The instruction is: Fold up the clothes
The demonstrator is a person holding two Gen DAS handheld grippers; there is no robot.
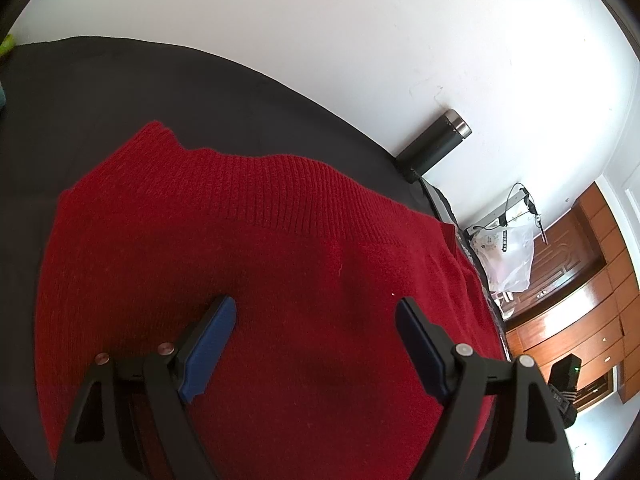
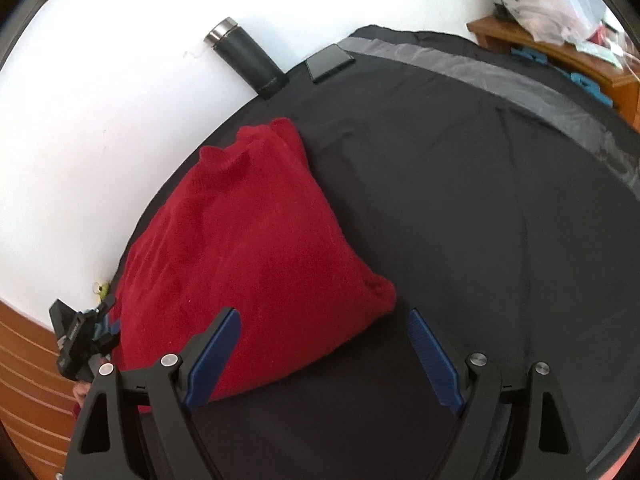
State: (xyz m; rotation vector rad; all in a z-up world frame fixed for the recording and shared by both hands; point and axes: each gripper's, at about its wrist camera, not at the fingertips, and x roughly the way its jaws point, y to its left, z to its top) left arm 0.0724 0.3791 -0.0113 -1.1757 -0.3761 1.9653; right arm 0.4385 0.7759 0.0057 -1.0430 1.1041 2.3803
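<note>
A black cloth (image 2: 460, 208) covers the work surface, which runs up against a white wall (image 1: 360, 40) where a dark flask (image 2: 246, 58) stands. On the cloth lies a red knitted sweater (image 2: 256, 248), apparently already folded into a compact shape. The left gripper (image 1: 316, 308) hangs over its middle with jaws wide apart and nothing between them. The right gripper (image 2: 324, 318), equally spread and empty, sits at the near corner, one pad over the knit and the other over bare cloth.

To finish well, each claw should probably take an edge cleanly, catch every layer, and lift evenly so the stack stays square.

How many layers lie underneath cannot be read. The sleeves are tucked out of sight, and the sweater's near edge is hidden behind the gripper bodies. A small dark device (image 2: 330, 62) beside the flask is too indistinct to name.
</note>
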